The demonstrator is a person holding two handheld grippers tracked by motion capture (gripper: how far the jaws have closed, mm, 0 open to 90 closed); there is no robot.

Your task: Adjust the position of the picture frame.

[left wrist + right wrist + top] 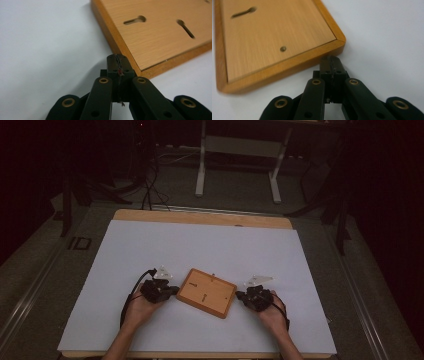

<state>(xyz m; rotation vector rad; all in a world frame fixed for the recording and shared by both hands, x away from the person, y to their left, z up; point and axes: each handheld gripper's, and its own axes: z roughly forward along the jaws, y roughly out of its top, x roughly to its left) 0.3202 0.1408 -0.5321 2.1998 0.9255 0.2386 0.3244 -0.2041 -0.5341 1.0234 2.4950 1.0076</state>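
Observation:
A flat wooden board (206, 292) with keyhole slots lies on the white table top, turned slightly askew. My left gripper (176, 290) sits at the board's left edge, held by a hand. In the left gripper view the left gripper (117, 58) has its jaws pressed together with nothing between them, its tip close against the side of the board (155, 32). My right gripper (238, 295) rests at the board's right edge. In the right gripper view the right gripper (331, 61) is shut and empty, just short of the rim of the board (274, 37) near a rounded corner.
The white sheet (200, 245) covers a wooden table whose far edge (200, 217) shows. Beyond it, on the dark floor, stand a white desk frame (237, 165) and loose cables (147, 185). A brass screw (283, 48) sits in the board's face.

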